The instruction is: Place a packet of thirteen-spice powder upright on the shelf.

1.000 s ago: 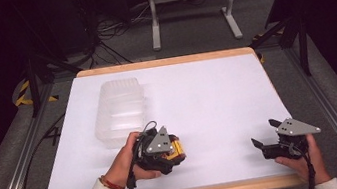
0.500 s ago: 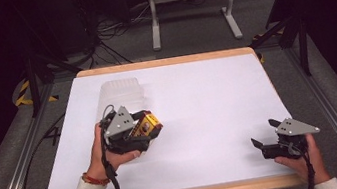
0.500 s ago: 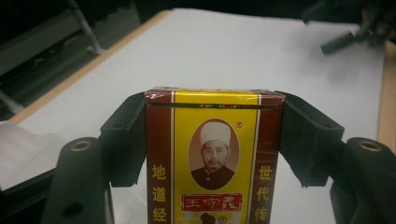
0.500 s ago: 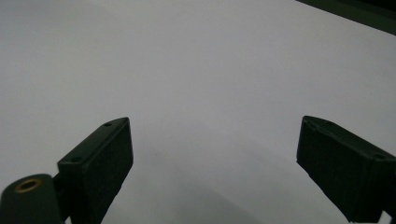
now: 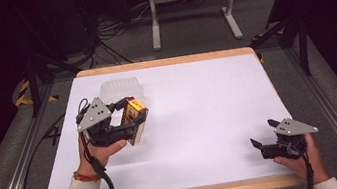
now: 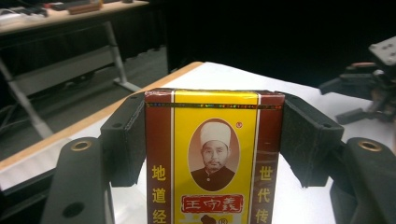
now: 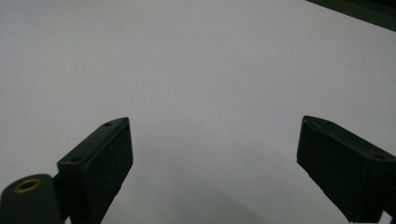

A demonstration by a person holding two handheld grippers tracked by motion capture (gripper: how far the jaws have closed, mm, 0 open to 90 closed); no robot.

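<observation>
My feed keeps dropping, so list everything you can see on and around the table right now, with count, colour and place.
Yellow and dark red box: 1, clamped between the left gripper's jaws, above the table's left side.
Clear plastic container: 1, transparent, far-left of the table, behind the box.
Table: 1, white top with wooden edge.
Metal stand: 1, grey, on the floor beyond the table.
Left gripper: 1, black, grey plate on top, shut on the box.
Right gripper: 1, black, jaws open, near-right of the table.
Hands: 2, white sleeves.
</observation>
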